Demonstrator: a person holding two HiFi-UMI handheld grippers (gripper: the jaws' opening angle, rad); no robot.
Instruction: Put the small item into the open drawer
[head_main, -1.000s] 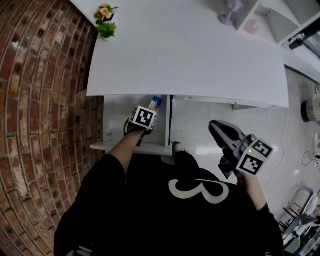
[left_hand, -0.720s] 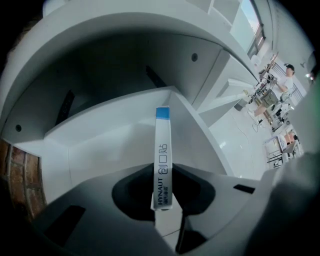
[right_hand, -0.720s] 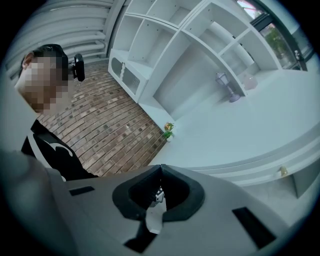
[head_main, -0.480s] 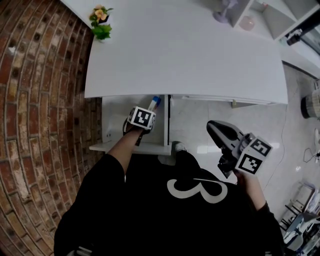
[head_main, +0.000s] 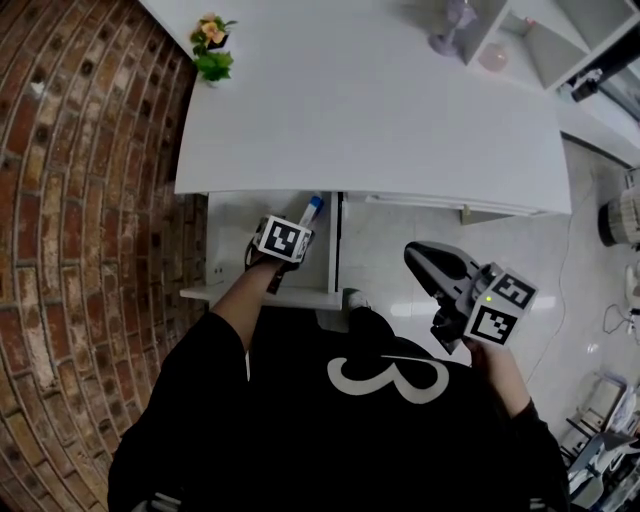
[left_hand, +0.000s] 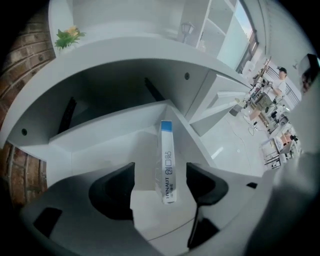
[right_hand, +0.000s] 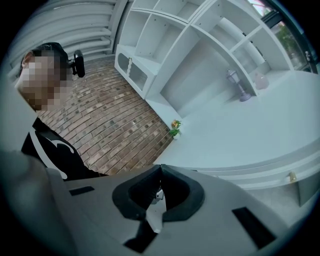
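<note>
Brickwork (head_main: 80, 200) fills the far left. A small potted plant (head_main: 212, 50) stands at the left corner of the white surface (head_main: 380, 110). Below the surface's near edge, the open drawer (head_main: 228, 232) juts out. The left claw (left_hand: 160, 170) reaches into it, and its jaws are opening. Between them lies the small box (left_hand: 166, 159), white with a blue far end. It points away along the drawer, and neither pad presses on it. Whether it rests on the drawer floor is unclear. To the right, well apart from the drawer, the right claw (right_hand: 159, 172) hangs over the pale tiled floor (head_main: 400, 240) with its jaws together and nothing between them.
</note>
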